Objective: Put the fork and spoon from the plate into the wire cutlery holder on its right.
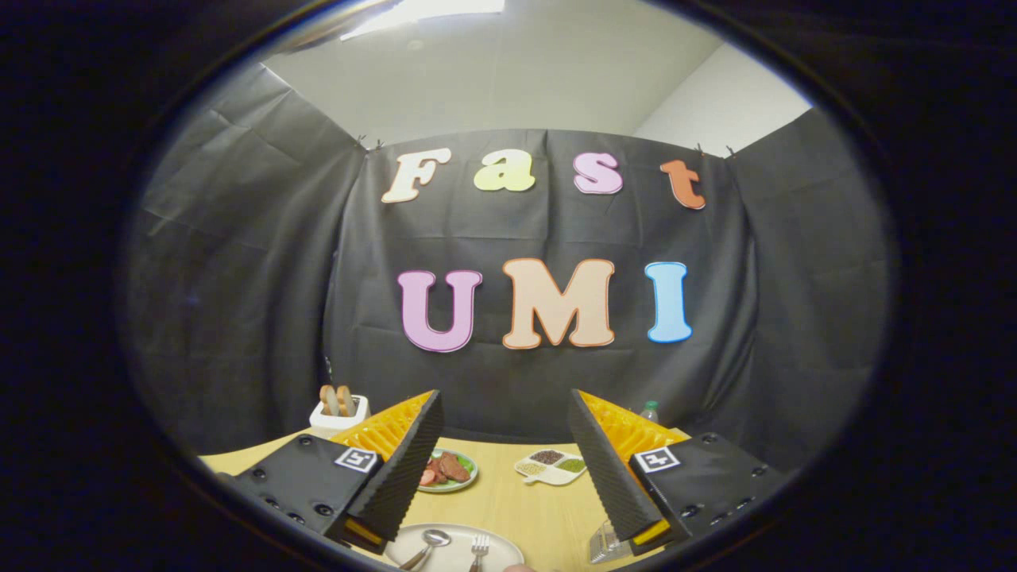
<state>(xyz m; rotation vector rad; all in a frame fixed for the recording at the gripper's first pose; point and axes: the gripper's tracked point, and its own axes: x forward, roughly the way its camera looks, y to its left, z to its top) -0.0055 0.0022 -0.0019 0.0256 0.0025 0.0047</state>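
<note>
Bench (508,496): we see a pale wooden top that carries everything; it runs from under the tongs back to the booth's dark cloth wall.
Tongs (504,469): we find them apart, nothing between the fingers, held above the bench and pointed toward the far wall.
Plate (502,550): white and round, it lies low between the fingers (397,477) and close under them, partly cut off where the view ends.
Wire cutlery holder (601,546): just beside the plate on its right, tucked under the right finger; we make out little more than a pale wire corner.
Spoon (429,544): shiny metal, on the plate's left half, bowl toward the far wall, handle running back toward us and slightly left.
Fork (479,548): shiny metal, on the plate to the right of the spoon and apart from it, tines toward the far wall, handle coming straight back.
Key relation: both pieces lie below the fingers, with long axes roughly along the line the tongs point; we judge the tongs must tip down before they can close across a handle.
Nearer piece: we judge the fork sits closer to the holder, the spoon closer to the left finger.
Progress: both pieces lie on the plate, so we judge no transfer done.
Beyond: a dish of sliced food (449,470) and a divided dish (550,465) sit well past the plate.
</note>
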